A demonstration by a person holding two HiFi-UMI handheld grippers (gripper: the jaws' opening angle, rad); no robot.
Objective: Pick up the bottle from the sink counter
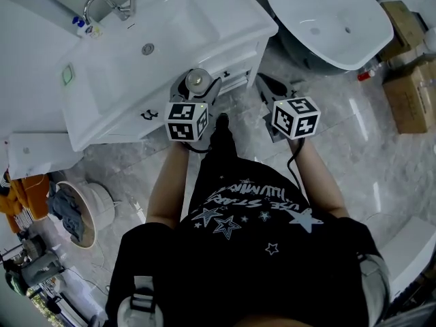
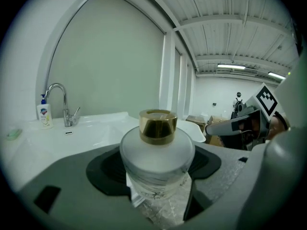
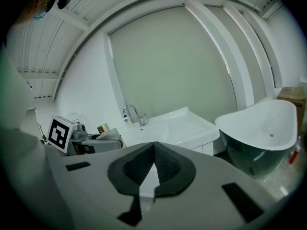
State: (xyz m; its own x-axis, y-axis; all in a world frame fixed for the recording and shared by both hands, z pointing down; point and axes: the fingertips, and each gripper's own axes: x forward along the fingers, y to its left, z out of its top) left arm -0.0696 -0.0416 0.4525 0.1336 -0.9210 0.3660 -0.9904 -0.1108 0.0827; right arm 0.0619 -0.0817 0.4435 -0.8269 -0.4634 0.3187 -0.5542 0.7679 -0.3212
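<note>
Left gripper clamps bottle upright, gold cap up.

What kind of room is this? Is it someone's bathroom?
Probably a bathroom showroom or store, not a home. A white sink counter with a tap stands beside a freestanding bathtub, with cardboard boxes on the floor and a high industrial ceiling.

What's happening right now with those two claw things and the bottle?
Left gripper shut on the bottle, gold cap up. Right gripper shut, empty. Bottle off the sink counter, held over the floor. Nothing in the way.
</note>
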